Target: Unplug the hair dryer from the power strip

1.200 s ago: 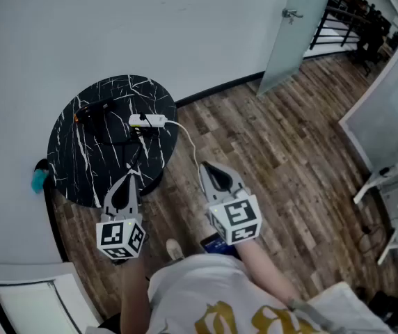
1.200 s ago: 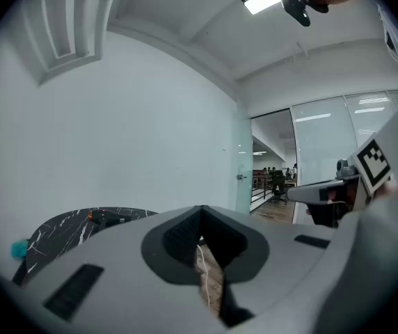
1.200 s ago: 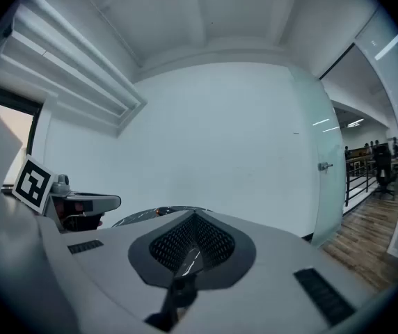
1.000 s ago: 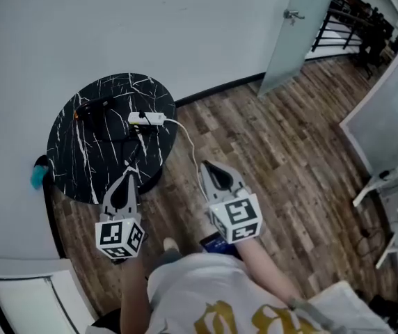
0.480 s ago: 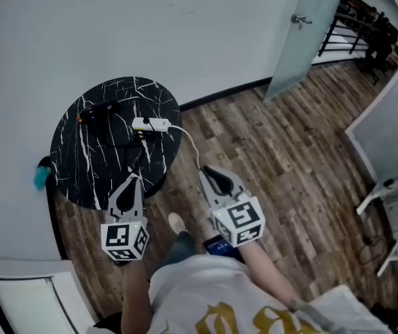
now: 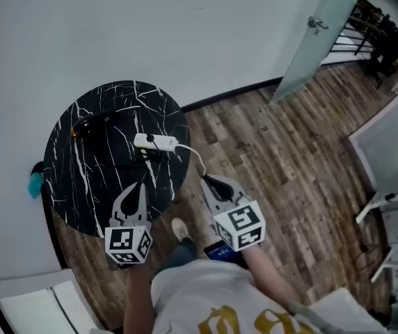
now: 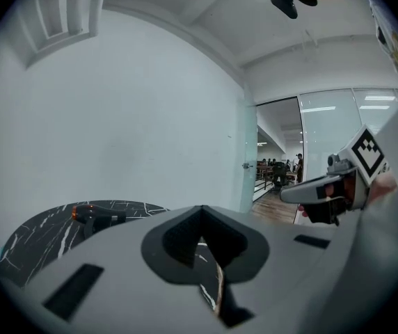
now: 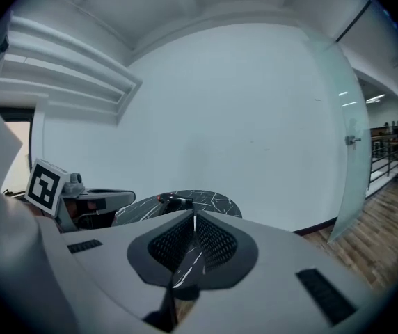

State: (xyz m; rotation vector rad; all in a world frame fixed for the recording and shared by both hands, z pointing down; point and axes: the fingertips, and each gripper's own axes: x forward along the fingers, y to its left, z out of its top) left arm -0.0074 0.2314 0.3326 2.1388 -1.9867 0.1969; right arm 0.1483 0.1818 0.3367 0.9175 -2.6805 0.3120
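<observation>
Both clenched, left tool [image 6: 140, 188] and right tool [image 6: 210, 181] neared the black hair dryer [image 6: 99, 122].

No legible text anywhere; shirt [image 6: 206, 299] print (yellow, cropped) unreadable

Left gripper [image 6: 139, 186]: light grey shell, pointed at front, dark textured pads [image 7: 178, 239] inside, black slots [image 7: 74, 291] on top. Right gripper [image 6: 208, 181]: same build, same colours. Each carries white cube [image 6: 128, 244] with black square markers at rear. Person wears white T-shirt [image 6: 199, 287] with gold print, light shoe [image 6: 179, 228].
</observation>
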